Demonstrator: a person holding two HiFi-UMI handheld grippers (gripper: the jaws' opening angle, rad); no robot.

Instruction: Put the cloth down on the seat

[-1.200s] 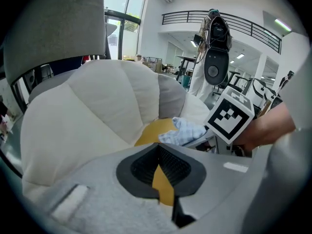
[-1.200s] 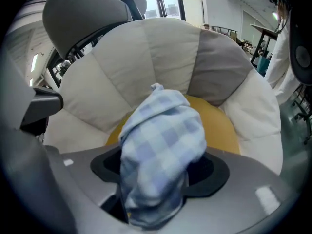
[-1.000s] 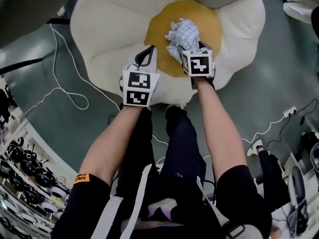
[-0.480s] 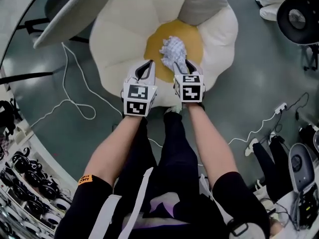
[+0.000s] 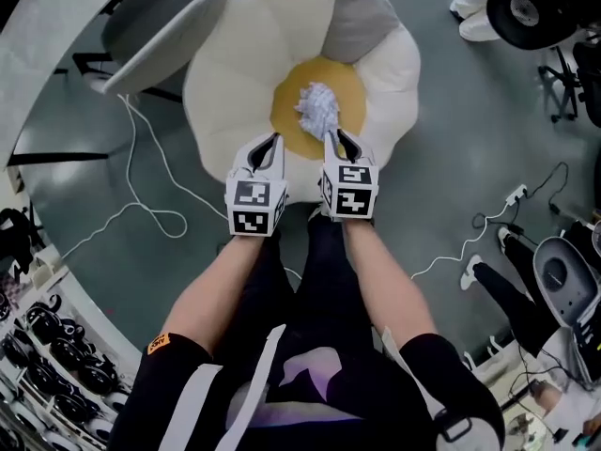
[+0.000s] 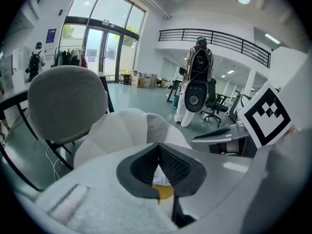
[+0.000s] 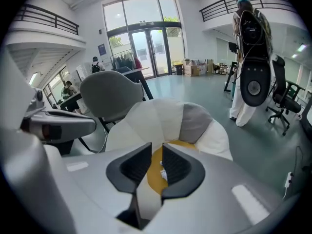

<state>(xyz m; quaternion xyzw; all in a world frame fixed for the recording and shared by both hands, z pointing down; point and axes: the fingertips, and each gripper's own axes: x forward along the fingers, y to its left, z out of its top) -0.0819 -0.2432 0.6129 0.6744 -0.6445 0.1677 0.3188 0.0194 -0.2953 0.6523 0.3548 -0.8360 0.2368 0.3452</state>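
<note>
The crumpled white checked cloth lies on the yellow centre of the cream flower-shaped seat. My right gripper hovers just short of the cloth, not touching it. Its jaws are closing with a narrow gap and nothing between them. In the right gripper view the cloth shows through that gap, beyond the right gripper. My left gripper hangs beside it over the seat's near petal. In the left gripper view the left gripper has its tips touching and holds nothing. A bit of cloth shows below them.
A grey chair stands against the seat's far left side. White cables loop over the floor to the left and right. A person in white and an office chair are at the far right. Shelves of dark items line the lower left.
Both grippers have drawn back from the seat toward the person. The right gripper's jaws have narrowed and moved off the cloth, which stays on the yellow centre.
</note>
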